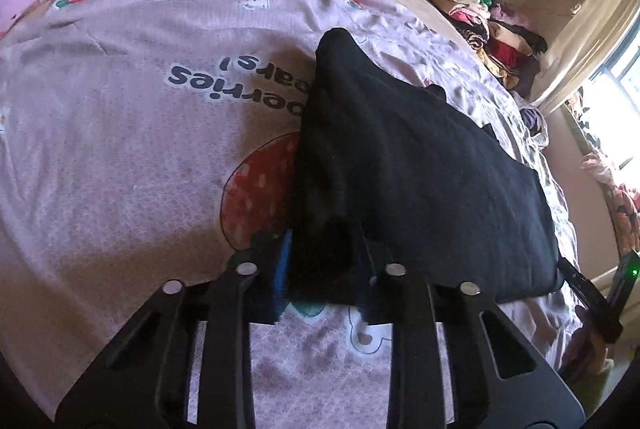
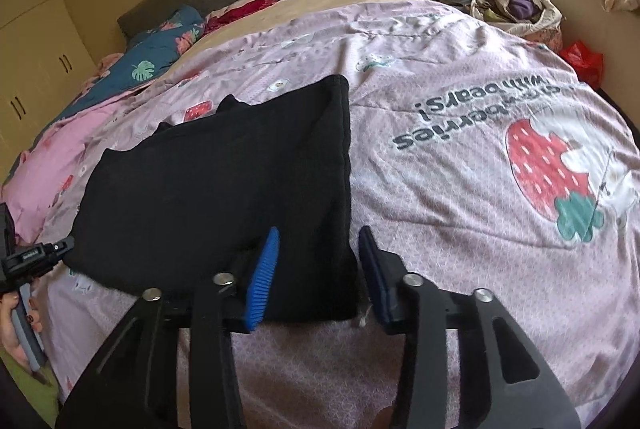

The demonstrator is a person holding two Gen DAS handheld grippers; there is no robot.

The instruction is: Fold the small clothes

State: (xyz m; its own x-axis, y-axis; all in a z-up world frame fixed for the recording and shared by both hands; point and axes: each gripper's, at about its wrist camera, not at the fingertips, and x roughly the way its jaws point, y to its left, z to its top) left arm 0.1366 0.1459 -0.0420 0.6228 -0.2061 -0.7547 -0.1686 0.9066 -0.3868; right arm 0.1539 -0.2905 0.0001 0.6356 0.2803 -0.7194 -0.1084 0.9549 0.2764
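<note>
Black garment [image 2: 224,181] lies flat, folded square on the pink bedspread [image 2: 440,189].

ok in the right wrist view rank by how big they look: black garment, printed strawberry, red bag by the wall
1. black garment, largest
2. printed strawberry
3. red bag, smallest, though it lies farthest from the camera, so its true size is unsure
</note>
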